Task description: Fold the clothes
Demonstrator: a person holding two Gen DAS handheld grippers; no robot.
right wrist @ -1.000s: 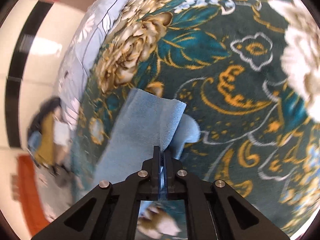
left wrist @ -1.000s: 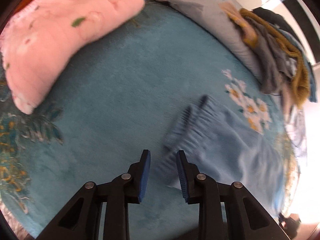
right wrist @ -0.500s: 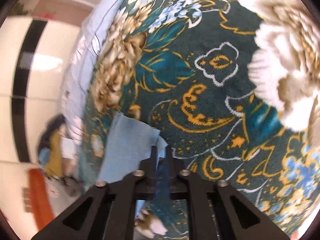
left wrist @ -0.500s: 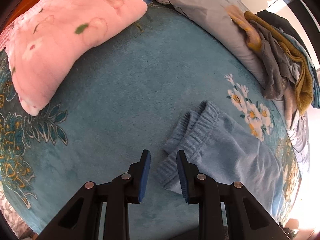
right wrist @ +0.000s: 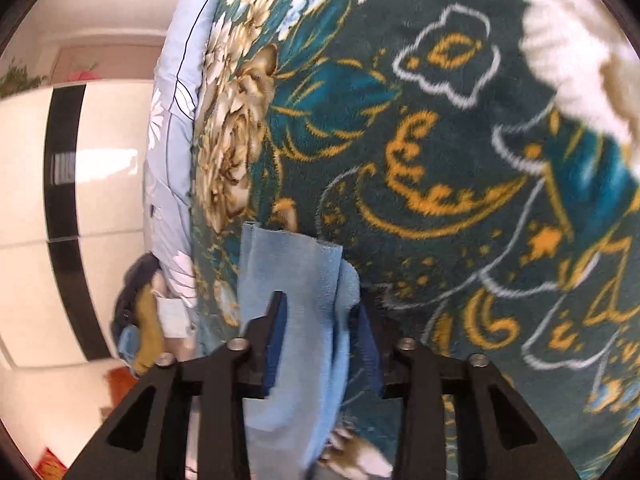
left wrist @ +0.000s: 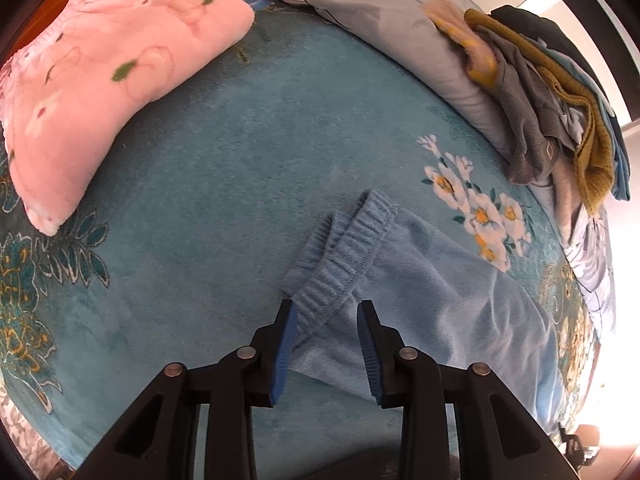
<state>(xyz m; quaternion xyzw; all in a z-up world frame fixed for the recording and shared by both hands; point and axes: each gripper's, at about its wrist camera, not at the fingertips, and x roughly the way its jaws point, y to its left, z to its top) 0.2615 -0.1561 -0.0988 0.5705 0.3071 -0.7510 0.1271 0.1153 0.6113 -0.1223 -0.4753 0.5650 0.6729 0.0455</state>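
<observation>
Light blue fleece trousers lie on the blue floral blanket. Their ribbed waistband points up and left. My left gripper is open, its jaws on either side of the waistband's near corner. In the right wrist view the trousers' leg end lies between the parted jaws of my right gripper, which is open over the dark green patterned part of the blanket.
A pink pillow lies at the left. A grey quilt runs along the back. A heap of mixed clothes sits at the right edge. White wardrobe doors stand beyond the bed.
My right gripper has opened and let go of the trousers' leg end. My left gripper has moved up to the waistband, so that it now lies between the jaws.
</observation>
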